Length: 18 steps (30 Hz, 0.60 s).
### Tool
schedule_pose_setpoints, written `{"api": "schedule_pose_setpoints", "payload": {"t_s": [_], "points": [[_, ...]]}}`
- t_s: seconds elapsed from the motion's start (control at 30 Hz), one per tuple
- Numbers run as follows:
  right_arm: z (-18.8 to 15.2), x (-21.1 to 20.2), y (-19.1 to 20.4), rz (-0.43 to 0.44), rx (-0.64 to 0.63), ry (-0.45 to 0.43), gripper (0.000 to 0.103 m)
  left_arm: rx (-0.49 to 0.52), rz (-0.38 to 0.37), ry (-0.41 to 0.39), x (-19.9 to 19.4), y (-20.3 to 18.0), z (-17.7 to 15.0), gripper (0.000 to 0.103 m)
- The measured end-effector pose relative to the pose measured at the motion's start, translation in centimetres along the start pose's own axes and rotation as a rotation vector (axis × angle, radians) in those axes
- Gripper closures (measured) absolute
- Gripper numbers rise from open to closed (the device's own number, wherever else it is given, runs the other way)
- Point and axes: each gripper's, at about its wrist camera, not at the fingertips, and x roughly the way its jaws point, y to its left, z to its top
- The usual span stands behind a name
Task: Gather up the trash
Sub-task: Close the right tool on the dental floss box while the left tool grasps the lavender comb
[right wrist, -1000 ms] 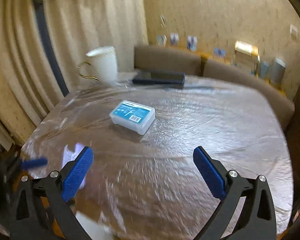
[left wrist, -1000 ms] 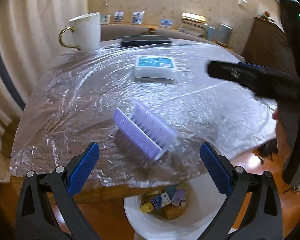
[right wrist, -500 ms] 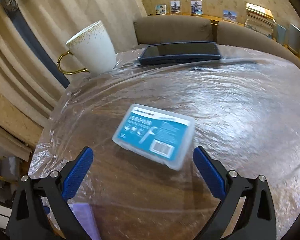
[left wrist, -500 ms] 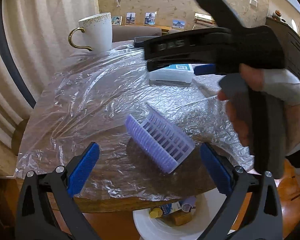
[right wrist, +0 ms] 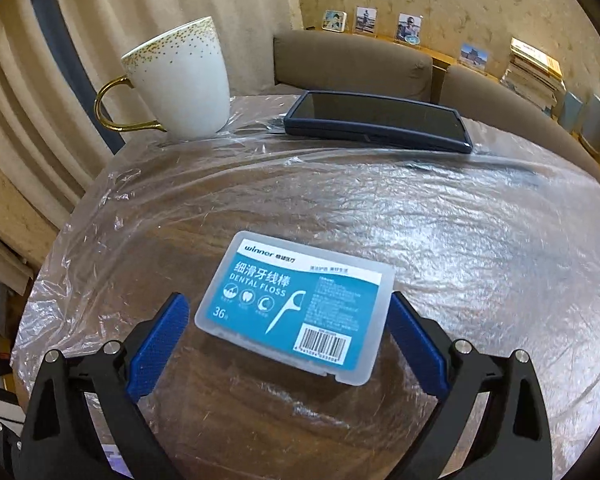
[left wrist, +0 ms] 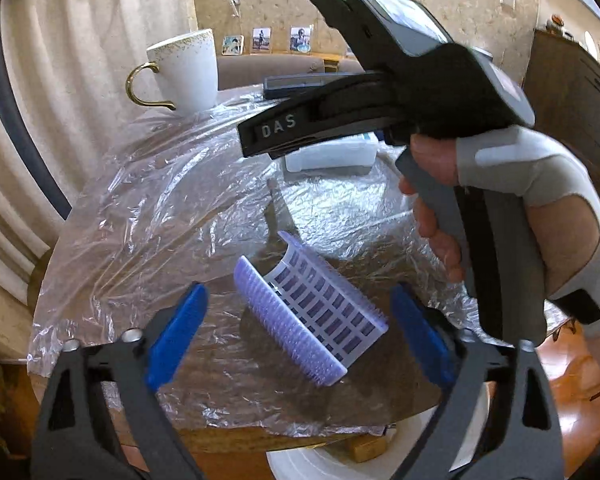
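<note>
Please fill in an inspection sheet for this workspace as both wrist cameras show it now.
Surface: round wooden table under crinkled clear plastic film.
Job's things: dental floss box lying flat; purple ribbed plastic piece tipped on its side near the table's front edge; white bin below that edge, with something inside.
Clutter: white mug with gold handle, upright; dark phone lying flat at the far edge.
Grippers: left gripper open around the purple piece; right gripper open, its pads flanking the floss box.
Cables: nothing seen.
Surroundings: curtain, brown sofa, framed photos, stacked books.
</note>
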Motion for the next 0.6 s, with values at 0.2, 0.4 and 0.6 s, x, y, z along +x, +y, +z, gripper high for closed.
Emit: {"api": "schedule_pose_setpoints", "payload": {"t_s": [0.2, 0.4, 0.6], "points": [[0.1, 0.1, -0.1, 0.002, -0.029, -0.016, 0.014, 0.015, 0.008, 0.014, 0.6, 0.0, -0.2, 0.031], [-0.4, -0.8, -0.7, 0.055, -0.004, -0.025, 0.014, 0.0, -0.007, 0.023, 0.7, 0.5, -0.3, 0.043], [-1.0, -2.0, -1.8, 0.097, 0.038, -0.032, 0.015, 0.003, -0.022, 0.024, 1.0, 0.8, -0.3, 0.051]]}}
